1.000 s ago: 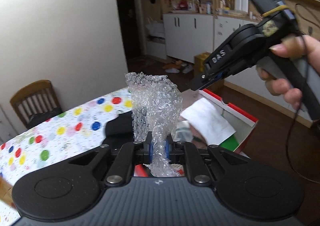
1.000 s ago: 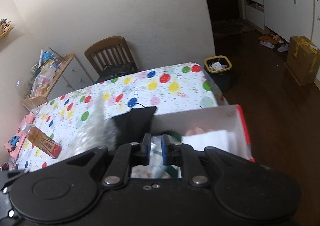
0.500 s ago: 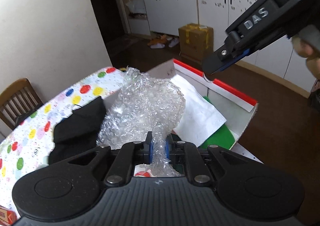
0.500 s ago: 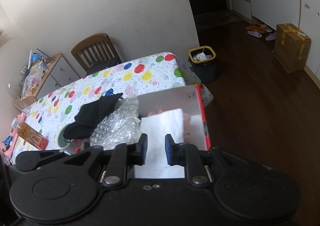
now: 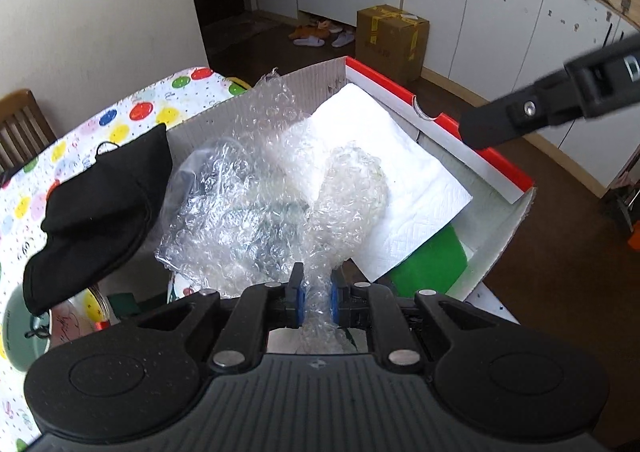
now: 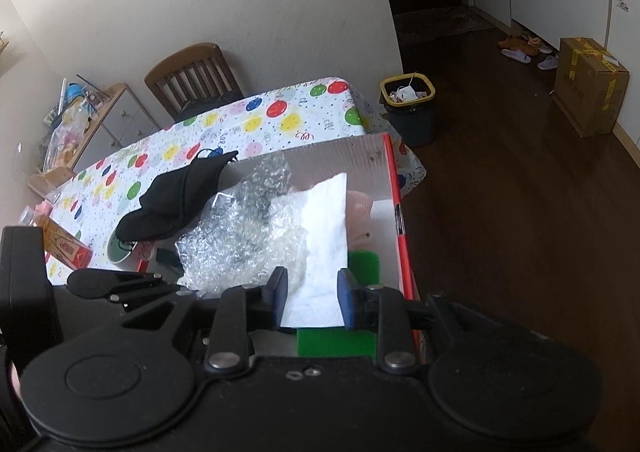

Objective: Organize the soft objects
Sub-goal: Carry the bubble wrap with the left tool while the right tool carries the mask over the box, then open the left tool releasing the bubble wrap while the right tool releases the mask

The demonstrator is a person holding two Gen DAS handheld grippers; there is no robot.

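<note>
My left gripper [image 5: 315,290] is shut on a sheet of clear bubble wrap [image 5: 260,204], which lies crumpled inside the red-rimmed cardboard box [image 5: 472,148]. The bubble wrap [image 6: 244,240] rests partly on a white paper towel [image 5: 404,176]. A black cloth mask [image 5: 100,204] drapes over the box's left wall. My right gripper [image 6: 312,298] is open and empty, above the white paper towel [image 6: 324,236] in the box [image 6: 396,212]. In the left wrist view the right gripper's finger [image 5: 516,120] shows above the box's right rim.
A green sponge [image 5: 432,264] lies in the box beside the towel. The box sits on a table with a polka-dot cloth [image 6: 256,124]. A wooden chair [image 6: 192,76], a bin [image 6: 408,108] and a cardboard carton [image 6: 588,84] stand around on the floor.
My left gripper has lowered the bubble wrap from upright in the air down into the box. My right gripper has opened and moved over the box's paper towel.
</note>
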